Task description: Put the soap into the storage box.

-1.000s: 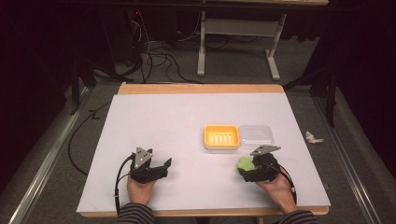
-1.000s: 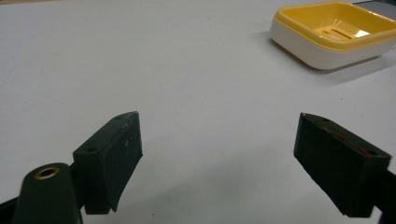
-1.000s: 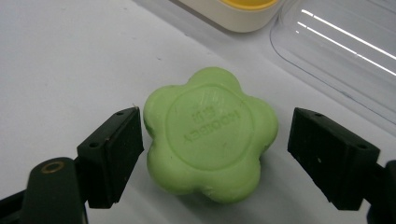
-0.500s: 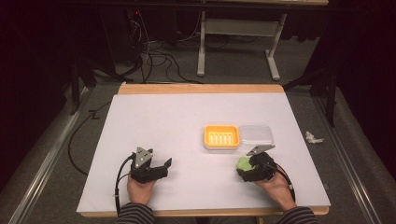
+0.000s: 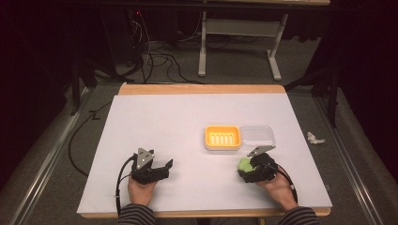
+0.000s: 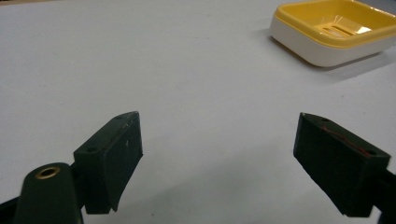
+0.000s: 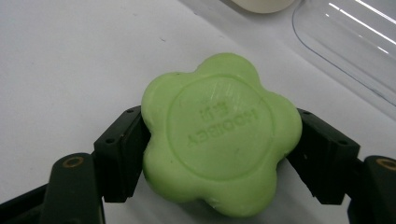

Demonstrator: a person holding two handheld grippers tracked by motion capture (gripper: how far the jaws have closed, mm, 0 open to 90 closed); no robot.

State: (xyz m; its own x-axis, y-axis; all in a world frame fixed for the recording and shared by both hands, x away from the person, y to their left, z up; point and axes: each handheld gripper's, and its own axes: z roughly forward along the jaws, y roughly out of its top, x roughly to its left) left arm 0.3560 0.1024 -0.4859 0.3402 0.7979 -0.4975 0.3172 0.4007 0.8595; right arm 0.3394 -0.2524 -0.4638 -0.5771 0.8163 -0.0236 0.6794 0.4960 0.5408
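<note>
Right tool (image 7: 219, 140): jaws closed against opposite sides of a green flower-shaped soap (image 7: 219, 135), five rounded lobes, round stamped panel with raised lettering facing the camera. In the high view the right tool (image 5: 251, 168) sits low over the near right part of the bench (image 5: 187, 122), held by the right hand (image 5: 278, 187), grey three-cornered plate on top, the soap (image 5: 245, 164) showing at its front end.

Just ahead of the right tool: a yellow soap dish (image 5: 222, 137) on a white base, slotted floor, nothing in it. Touching the dish on its right side: a clear plastic lid (image 5: 256, 136), lying flat; its curved edge (image 7: 345, 42) appears at the upper right of the right gripper view.

Left tool (image 6: 219, 154): jaws spread wide, nothing between them, white bench surface beneath. In the high view the left tool (image 5: 157, 169) rests at the near left part of the bench, held by the left hand (image 5: 141, 190), black cable looping back from it. Well off to its front right: the soap dish (image 6: 334, 30).

Beyond the bench's right edge, on the floor: a small crumpled white scrap (image 5: 315, 138). Past the far edge: cables and grey desk legs (image 5: 239, 42).
</note>
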